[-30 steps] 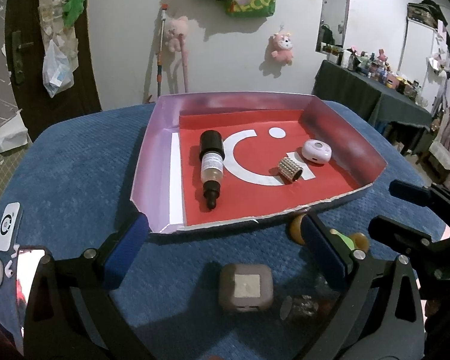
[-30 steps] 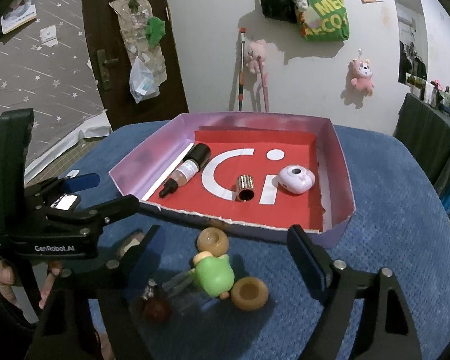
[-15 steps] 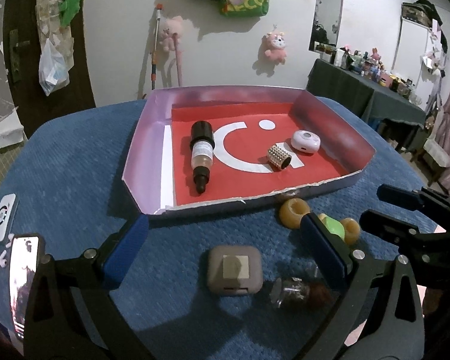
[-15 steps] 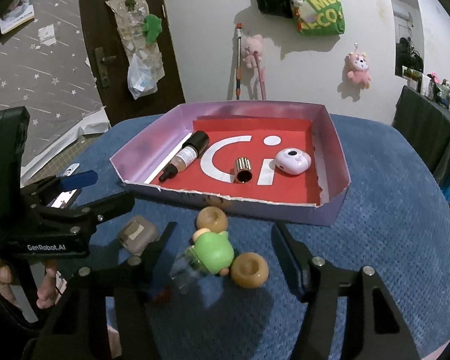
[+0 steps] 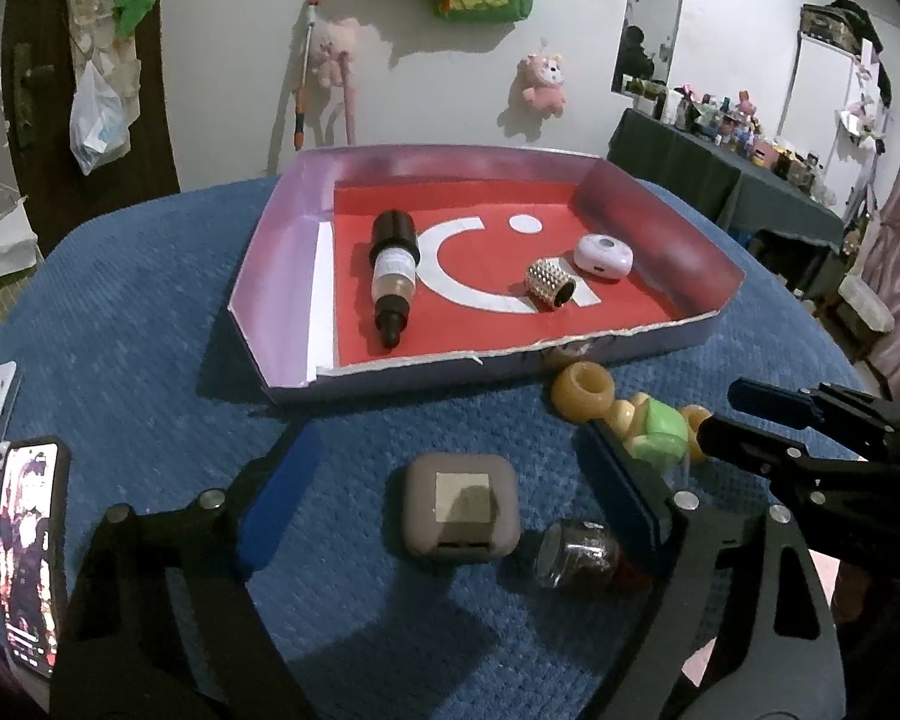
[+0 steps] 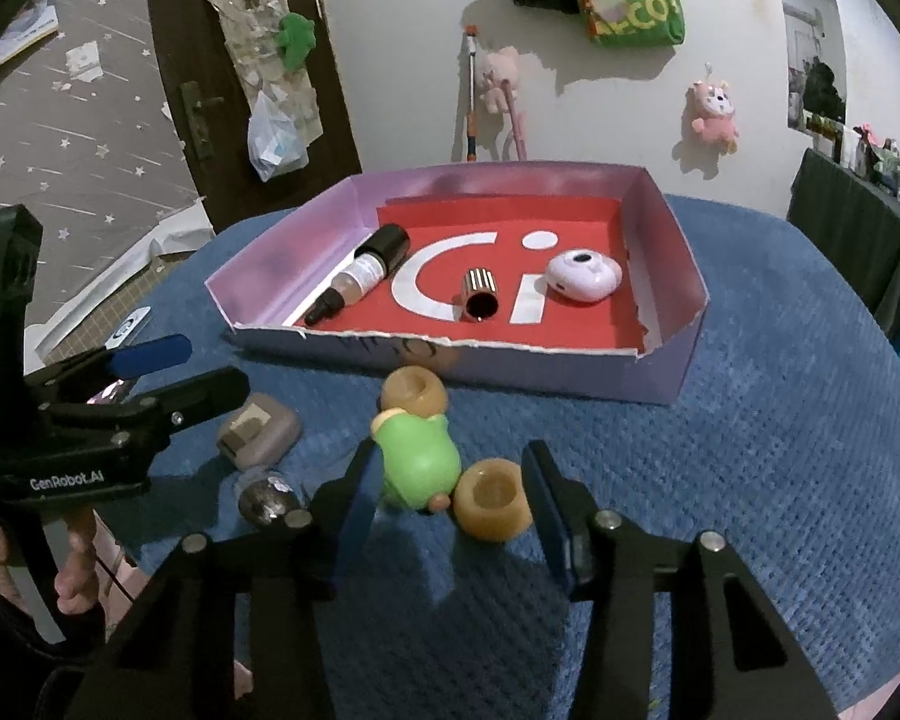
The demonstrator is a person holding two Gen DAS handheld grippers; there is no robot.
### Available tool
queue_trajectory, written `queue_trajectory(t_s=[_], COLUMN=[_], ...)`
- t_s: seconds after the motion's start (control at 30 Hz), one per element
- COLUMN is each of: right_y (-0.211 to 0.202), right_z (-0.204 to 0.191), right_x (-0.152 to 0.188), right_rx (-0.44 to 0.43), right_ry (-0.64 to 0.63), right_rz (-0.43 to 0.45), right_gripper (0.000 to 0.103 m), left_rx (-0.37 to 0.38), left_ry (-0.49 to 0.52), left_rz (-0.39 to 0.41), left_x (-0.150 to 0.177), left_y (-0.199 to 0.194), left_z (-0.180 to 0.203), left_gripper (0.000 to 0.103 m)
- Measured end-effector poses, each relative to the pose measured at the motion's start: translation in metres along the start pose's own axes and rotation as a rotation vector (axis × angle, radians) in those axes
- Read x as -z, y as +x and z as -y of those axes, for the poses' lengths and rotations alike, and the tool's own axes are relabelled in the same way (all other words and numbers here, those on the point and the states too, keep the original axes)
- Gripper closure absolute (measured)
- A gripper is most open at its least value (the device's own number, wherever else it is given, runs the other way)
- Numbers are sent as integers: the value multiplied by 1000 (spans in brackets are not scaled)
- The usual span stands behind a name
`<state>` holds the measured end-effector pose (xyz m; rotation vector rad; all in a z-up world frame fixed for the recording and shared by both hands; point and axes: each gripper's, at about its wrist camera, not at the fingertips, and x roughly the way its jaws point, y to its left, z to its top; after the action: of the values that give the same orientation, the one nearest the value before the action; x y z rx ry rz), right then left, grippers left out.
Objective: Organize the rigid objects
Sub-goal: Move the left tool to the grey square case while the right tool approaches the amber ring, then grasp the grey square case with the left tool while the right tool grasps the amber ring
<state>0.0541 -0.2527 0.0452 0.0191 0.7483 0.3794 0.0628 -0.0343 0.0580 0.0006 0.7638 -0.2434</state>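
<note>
Sitting on the blue cloth: a shallow purple box (image 6: 666, 372) with a red floor.
Box contents: dropper bottle (image 6: 360, 279) lying flat, white round case (image 6: 582, 276), gold studded tube (image 6: 480, 297).
Toy: green body (image 6: 417, 465) with tan wheels (image 6: 492, 507), on the cloth just before the box.
Right claw (image 6: 450, 507): closing around the toy, pads not clearly pressing.
Left claw (image 5: 450, 480): closing, straddling a grey square case (image 5: 461, 507) without touching; a small jar (image 5: 576, 552) lay beside it.

White wall (image 5: 240, 30) with hanging plush toys (image 5: 544, 80), dark wooden door (image 6: 210, 78), cluttered dark side table (image 5: 720, 174).
</note>
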Motion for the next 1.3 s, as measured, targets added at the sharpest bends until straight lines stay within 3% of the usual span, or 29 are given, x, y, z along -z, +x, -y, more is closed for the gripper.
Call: queue_trajectory(t_s=[0.23, 0.33, 0.57, 0.77, 1.07, 1.2, 1.3], right_y=[4, 6, 15, 18, 29, 29, 27], right_z=[4, 5, 9, 9, 8, 9, 12], right_x=[7, 10, 16, 15, 17, 17, 16], right_rx=[41, 55, 64, 98, 129, 124, 110], right_ry=[-3, -2, 5, -27, -71, -71, -54], right_rz=[-20, -32, -61, -54, -58, -51, -45], right_gripper=[53, 53, 58, 60, 63, 63, 63], left_rx=[1, -4, -5, 12, 27, 57, 45], left_ry=[-6, -15, -8, -16, -25, -26, -14], left_rz=[-43, -63, -92, -107, -89, -83, -78], left_x=[10, 15, 22, 24, 27, 28, 28], left_y=[12, 17, 26, 32, 33, 30, 29], left_z=[-3, -7, -7, -6, -9, -8, -5], left_gripper=[19, 26, 27, 36, 37, 54, 55])
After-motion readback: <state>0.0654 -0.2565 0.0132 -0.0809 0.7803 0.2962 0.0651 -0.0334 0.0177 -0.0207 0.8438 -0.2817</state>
